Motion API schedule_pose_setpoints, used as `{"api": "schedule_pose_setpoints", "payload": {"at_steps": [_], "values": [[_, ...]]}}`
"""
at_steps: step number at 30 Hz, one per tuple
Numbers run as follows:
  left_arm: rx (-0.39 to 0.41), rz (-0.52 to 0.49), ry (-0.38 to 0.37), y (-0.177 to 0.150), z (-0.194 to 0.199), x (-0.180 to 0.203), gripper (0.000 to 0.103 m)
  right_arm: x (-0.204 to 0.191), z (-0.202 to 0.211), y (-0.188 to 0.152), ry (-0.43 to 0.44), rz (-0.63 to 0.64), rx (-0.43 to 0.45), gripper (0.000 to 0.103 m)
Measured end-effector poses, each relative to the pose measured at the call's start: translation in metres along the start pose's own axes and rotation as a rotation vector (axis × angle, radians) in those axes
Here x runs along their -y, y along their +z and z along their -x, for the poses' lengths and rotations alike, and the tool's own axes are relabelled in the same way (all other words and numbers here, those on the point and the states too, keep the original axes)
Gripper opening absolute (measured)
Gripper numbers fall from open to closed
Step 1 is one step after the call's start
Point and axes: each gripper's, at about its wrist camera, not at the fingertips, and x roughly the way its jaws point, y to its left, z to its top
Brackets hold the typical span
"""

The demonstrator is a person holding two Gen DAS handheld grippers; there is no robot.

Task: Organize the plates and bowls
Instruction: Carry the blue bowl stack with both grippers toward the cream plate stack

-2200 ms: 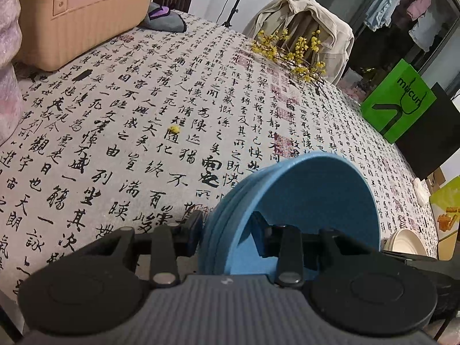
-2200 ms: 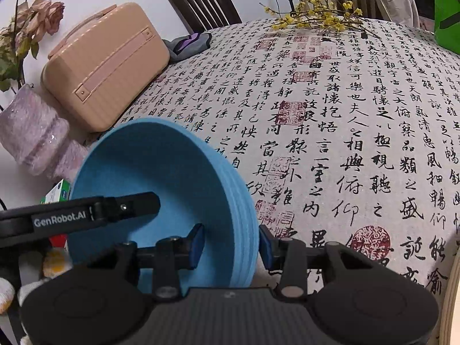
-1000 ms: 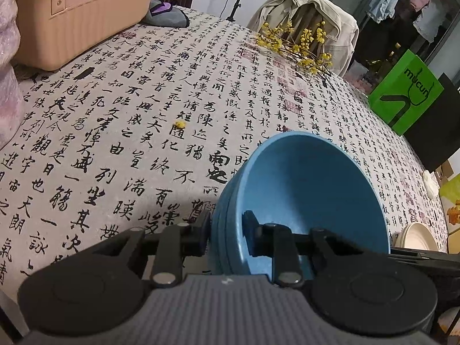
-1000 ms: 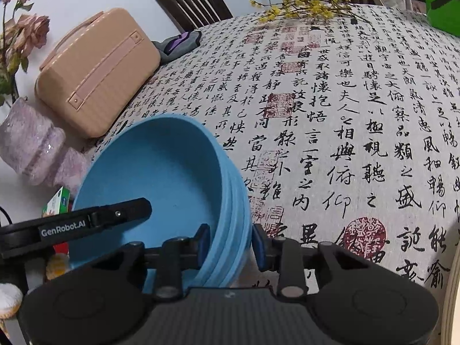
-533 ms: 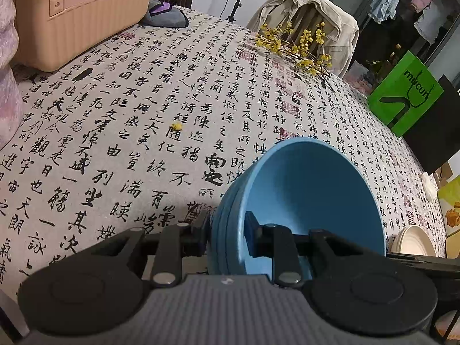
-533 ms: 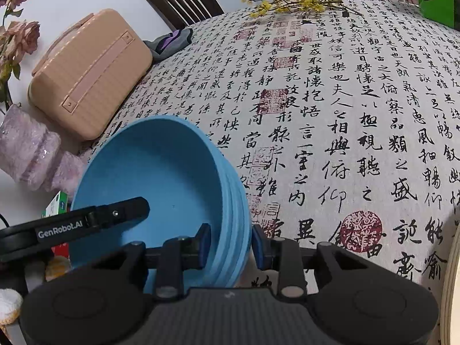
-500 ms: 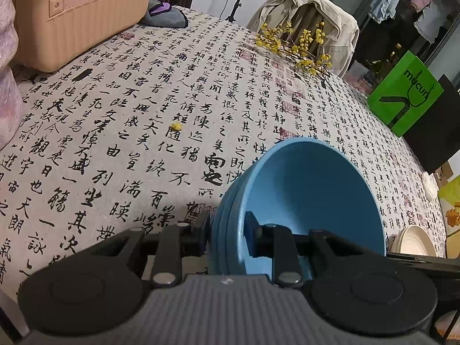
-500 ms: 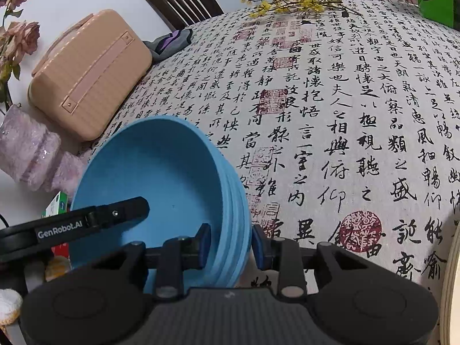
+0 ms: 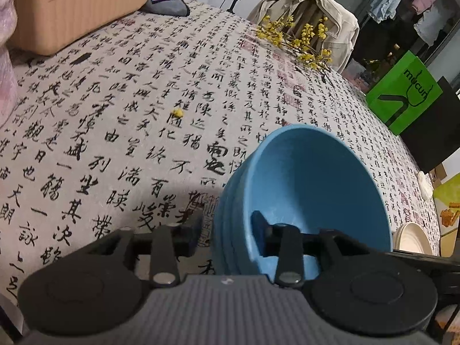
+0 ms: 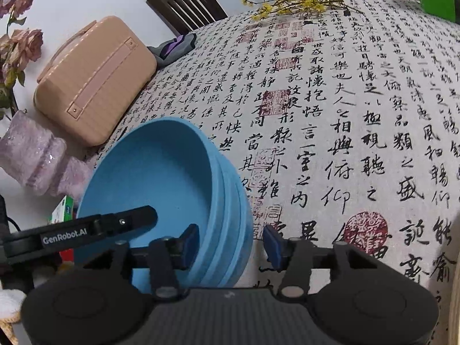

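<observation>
The left gripper (image 9: 227, 227) has its two dark fingers spread on either side of the near wall of a stack of nested matte sky-blue round bowls (image 9: 310, 189). The left finger (image 9: 192, 228) stands outside the stack with a sliver of tablecloth showing between pad and bowl; the right finger (image 9: 260, 225) sits inside the top bowl, and whether it touches the wall cannot be told.

The right gripper (image 10: 231, 243) straddles the opposite side of the same stack (image 10: 149, 184). Its blue-padded fingers are apart: the left pad (image 10: 189, 237) is inside the top bowl, close to the wall, and the right pad (image 10: 271, 243) stands clear of the outermost bowl, with cloth visible in the gap.

The stack sits on a round table covered by a cream tablecloth printed with black calligraphy and red seals (image 10: 345, 115), near its edge. In the right view, the left gripper's black finger marked "GenRobot.AI" (image 10: 95, 230) reaches over the rim.

Farther off lie a ribbed peach-pink hard case (image 10: 95, 80), a spray of small yellow flowers (image 9: 299, 40), and a cream plate (image 9: 411, 237) at the table's right edge.
</observation>
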Motion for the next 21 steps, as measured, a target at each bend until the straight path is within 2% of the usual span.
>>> {"api": "schedule_pose_setpoints", "payload": {"at_steps": [9, 12, 15, 21], "values": [[-0.002, 0.007, -0.066, -0.006, -0.004, -0.001, 0.040, 0.000, -0.005, -0.004, 0.044, -0.036, -0.007, 0.053], [0.009, 0.009, -0.071, -0.007, -0.003, -0.001, 0.038, 0.003, -0.004, -0.006, 0.043, -0.051, -0.005, 0.049], [0.014, 0.018, -0.074, -0.006, 0.000, -0.001, 0.036, 0.008, -0.003, -0.006, 0.033, -0.077, -0.008, 0.041], [0.026, 0.025, -0.053, -0.006, 0.001, 0.005, 0.036, 0.015, 0.001, -0.007, 0.041, -0.136, -0.014, 0.039]]}}
